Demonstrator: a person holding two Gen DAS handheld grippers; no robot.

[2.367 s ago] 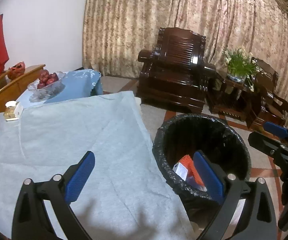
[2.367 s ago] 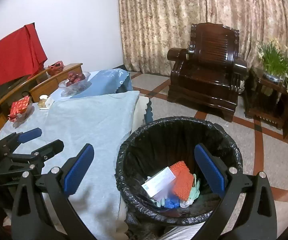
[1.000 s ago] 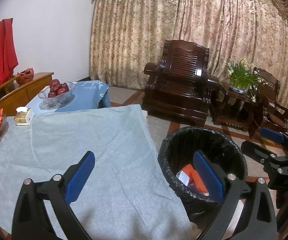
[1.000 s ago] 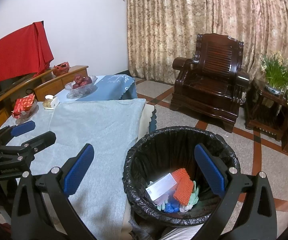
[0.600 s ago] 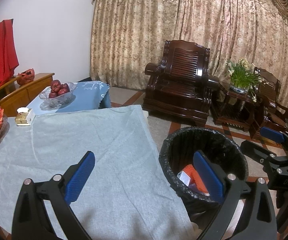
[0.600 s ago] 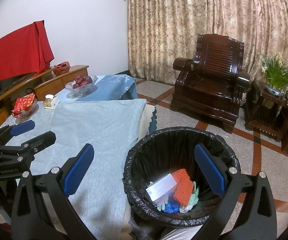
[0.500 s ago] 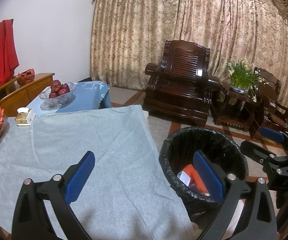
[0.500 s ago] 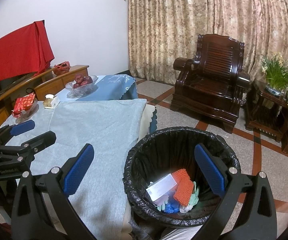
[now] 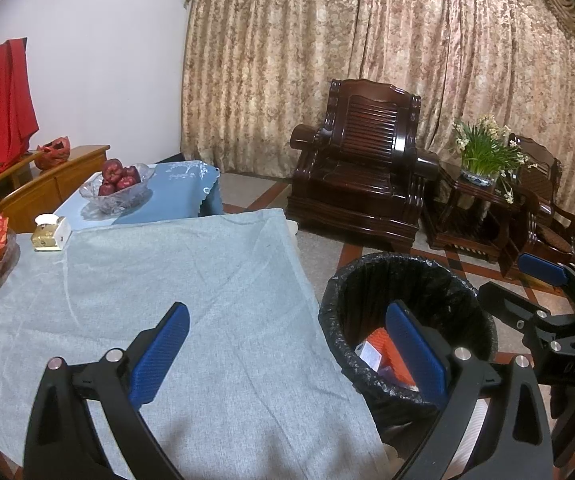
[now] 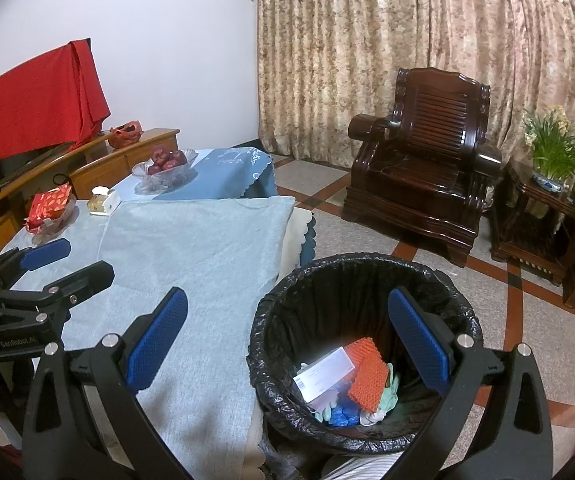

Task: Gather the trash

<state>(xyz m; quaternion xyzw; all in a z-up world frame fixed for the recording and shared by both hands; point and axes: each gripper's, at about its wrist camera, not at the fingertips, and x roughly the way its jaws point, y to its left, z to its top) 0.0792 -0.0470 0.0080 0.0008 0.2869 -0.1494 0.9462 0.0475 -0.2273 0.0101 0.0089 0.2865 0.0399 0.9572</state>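
Okay, both my left gripper and right gripper are wide, empty. Trash sits in the bin at 5 o'clock of the table. Cloth looks clear, probably; I'd scan the edges before stopping.

A white wall meets floor-length patterned beige curtains. A dark carved wooden armchair stands on a speckled floor with red-brown bands, beside a dark side table bearing a flowering plant. A wooden sideboard lines the wall
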